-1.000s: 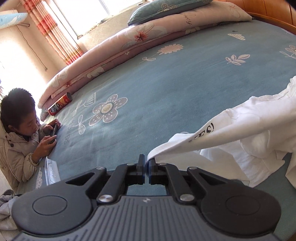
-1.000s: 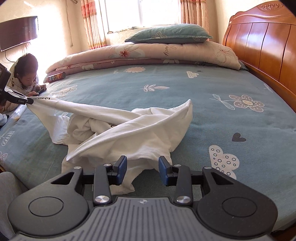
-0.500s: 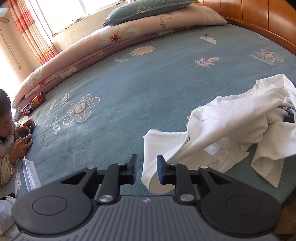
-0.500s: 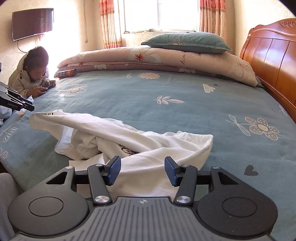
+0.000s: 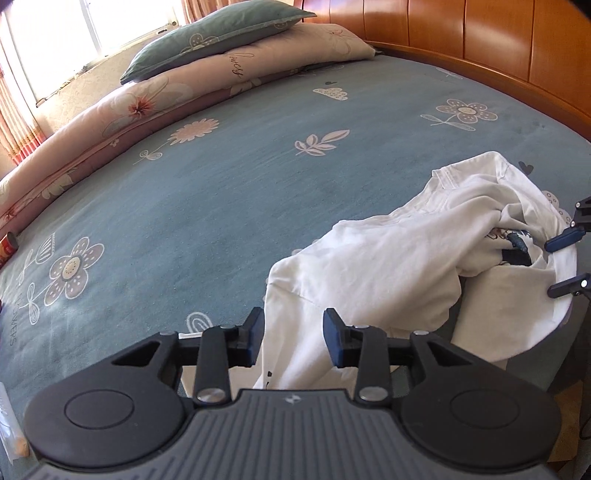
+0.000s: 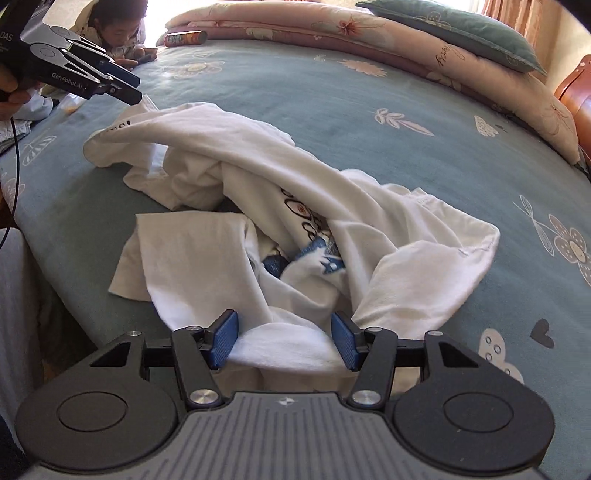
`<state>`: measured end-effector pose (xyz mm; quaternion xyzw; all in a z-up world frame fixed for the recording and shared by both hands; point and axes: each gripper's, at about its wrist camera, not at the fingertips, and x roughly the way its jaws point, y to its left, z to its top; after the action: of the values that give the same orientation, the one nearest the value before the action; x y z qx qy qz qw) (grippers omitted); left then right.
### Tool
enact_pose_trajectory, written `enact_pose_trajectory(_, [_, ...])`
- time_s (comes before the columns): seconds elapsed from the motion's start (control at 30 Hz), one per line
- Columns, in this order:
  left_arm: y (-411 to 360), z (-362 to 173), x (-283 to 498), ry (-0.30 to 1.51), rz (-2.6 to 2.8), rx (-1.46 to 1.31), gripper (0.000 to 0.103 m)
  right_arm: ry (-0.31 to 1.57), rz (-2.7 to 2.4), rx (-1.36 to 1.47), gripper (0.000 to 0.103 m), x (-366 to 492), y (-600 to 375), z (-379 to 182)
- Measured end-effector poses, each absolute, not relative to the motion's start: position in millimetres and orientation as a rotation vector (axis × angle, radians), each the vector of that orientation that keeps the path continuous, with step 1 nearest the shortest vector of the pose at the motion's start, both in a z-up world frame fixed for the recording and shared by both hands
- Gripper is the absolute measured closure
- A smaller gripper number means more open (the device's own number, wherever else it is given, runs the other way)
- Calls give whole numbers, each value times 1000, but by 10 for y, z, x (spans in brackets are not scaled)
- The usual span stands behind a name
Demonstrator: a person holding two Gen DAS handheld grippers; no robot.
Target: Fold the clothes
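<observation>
A crumpled white shirt (image 5: 388, 266) with a blue print (image 6: 317, 254) lies in a heap near the front edge of the bed. My left gripper (image 5: 291, 328) hovers over the shirt's left end. Its jaws are opening, and cloth lies below the gap with neither pad pressing on it. From the right wrist view, the left gripper (image 6: 135, 88) hangs just above that end of the shirt (image 6: 258, 162). My right gripper (image 6: 284, 332) stands wide over the shirt's near fold. A roll of cloth lies between its blue pads (image 6: 221, 341), ungripped. In the left wrist view the right gripper (image 5: 565, 262) shows at the right edge.
The bed has a blue flowered sheet (image 5: 221, 184). A rolled pink quilt (image 5: 155, 107) and a green pillow (image 5: 214, 40) lie along the far side, with a wooden headboard (image 5: 480, 33) at the right. A person (image 6: 118, 29) leans on the far corner beside a can (image 6: 184, 37).
My left gripper let go of the shirt corner it held taut, and the cloth dropped onto the bed. The right gripper's jaws widened and came down over the heap.
</observation>
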<state>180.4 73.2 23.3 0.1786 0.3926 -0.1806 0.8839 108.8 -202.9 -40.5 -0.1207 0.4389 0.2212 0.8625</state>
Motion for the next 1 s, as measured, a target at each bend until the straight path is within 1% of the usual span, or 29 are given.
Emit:
enact_pose_trajectory(0.1, [679,243,1986,817,-420,320,58,927,506,-173,42,1062,-2268,-287])
enact_pose_trajectory(0.23, [613,262,2318,840,-463,242,56,830,540,-111,42,1203,-2450,71])
enact_pose_trajectory(0.3, [587,258,2504,857,-482,212,53,784,516,-118,42,1401,-2539,216])
enact_pose_trajectory(0.4, [576,196,2782,891,-505,159,51,768,466,-111,42,1811,-2686,278])
enact_pose_trajectory(0.67, [550,-200,3221,1002,-521,159,51,862,403,-67,42,2868,-3074,-126])
enact_pose_trajectory(0.93, [558,-486,3474,1109,-591,144,51,962,527,-130,44,3287,-2997,-531])
enact_pose_trajectory(0.97, [561,-512,3490,1124,-597,139,51,974,543,-137,45,3304,-2975,-562])
enact_pose_trajectory(1.0, [560,-528,3500,1131,-599,139,51,986,557,-149,48,3308,-2950,-590])
